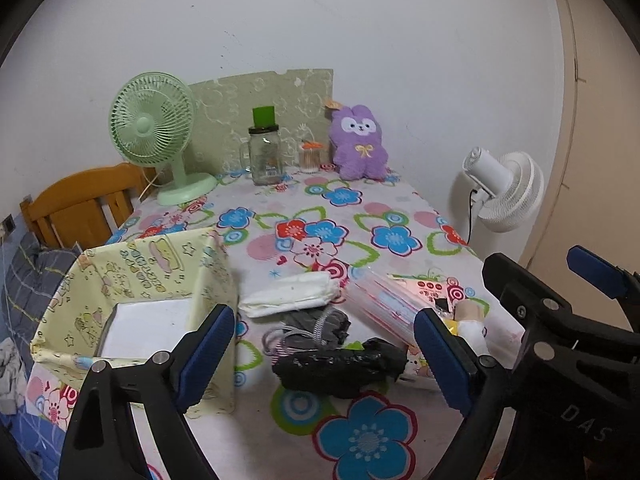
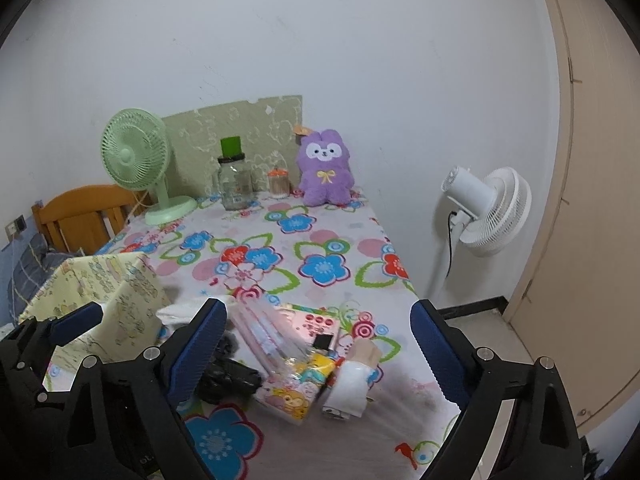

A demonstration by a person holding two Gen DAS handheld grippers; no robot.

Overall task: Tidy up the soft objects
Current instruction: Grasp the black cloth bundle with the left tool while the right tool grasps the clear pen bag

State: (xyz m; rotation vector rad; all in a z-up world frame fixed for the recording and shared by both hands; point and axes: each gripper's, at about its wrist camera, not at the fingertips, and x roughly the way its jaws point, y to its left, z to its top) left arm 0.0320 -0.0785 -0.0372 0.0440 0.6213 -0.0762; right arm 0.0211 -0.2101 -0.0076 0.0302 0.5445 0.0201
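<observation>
On the floral tablecloth (image 1: 280, 440) lie a folded white cloth (image 1: 290, 294), a grey bundle with cords (image 1: 310, 330), a black crumpled bag (image 1: 340, 366) and a clear pink-striped packet (image 1: 384, 300). A yellow patterned fabric box (image 1: 132, 296) stands at the left with a white item inside (image 1: 148, 326). A purple plush bunny (image 1: 360, 144) sits at the far edge. My left gripper (image 1: 324, 356) is open and empty above the black bag. My right gripper (image 2: 320, 348) is open and empty over the packet (image 2: 268, 336), a cartoon tissue pack (image 2: 298, 390) and a white roll (image 2: 352, 388).
A green desk fan (image 1: 154, 136), a glass jar with green lid (image 1: 266, 156) and a small cotton-swab jar (image 1: 311, 156) stand at the back. A white floor fan (image 2: 488, 212) is right of the table. A wooden bed frame (image 1: 80, 204) is at the left.
</observation>
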